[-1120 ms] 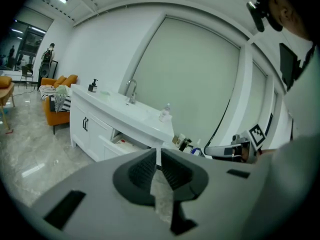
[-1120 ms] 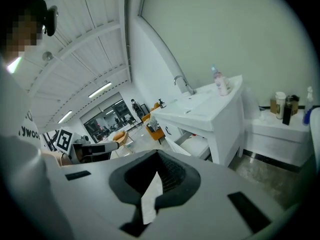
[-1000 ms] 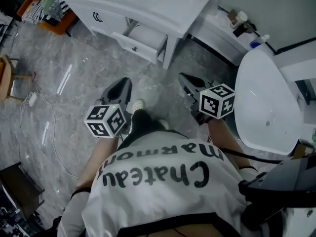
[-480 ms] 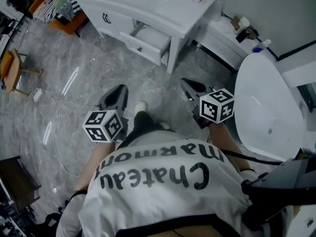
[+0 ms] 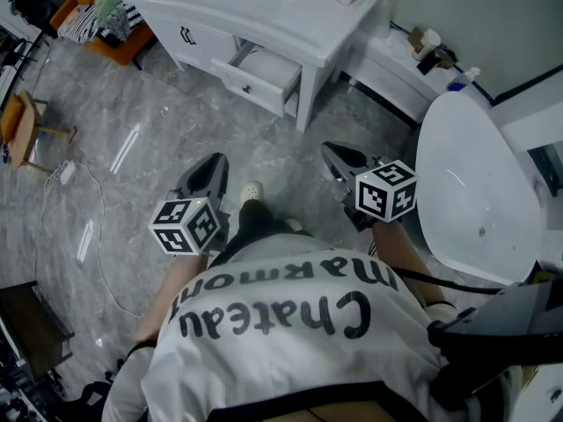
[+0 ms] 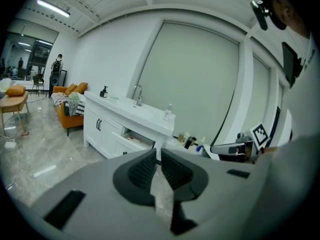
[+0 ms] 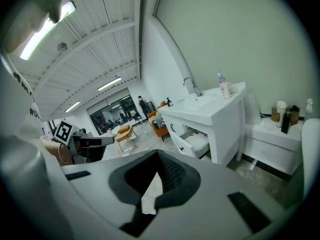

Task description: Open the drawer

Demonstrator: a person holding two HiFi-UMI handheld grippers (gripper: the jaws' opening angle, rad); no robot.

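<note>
White vanity [image 5: 290,11] runs across the top of the head view, and its drawer [image 5: 262,70] is sticking out partway, upper middle of the frame. Both tongs hang over the grey marble floor [image 5: 132,139], lower down the frame and well apart from the drawer, touching nothing. Left gripper [image 5: 211,162]: jaws almost together, just a thin slit between the ribbed pads [image 6: 176,170], nothing in it. Right gripper [image 5: 338,153]: tips look pressed together, empty too. In the left gripper view the drawer shows just above the jaws, a bit left of centre.
</note>
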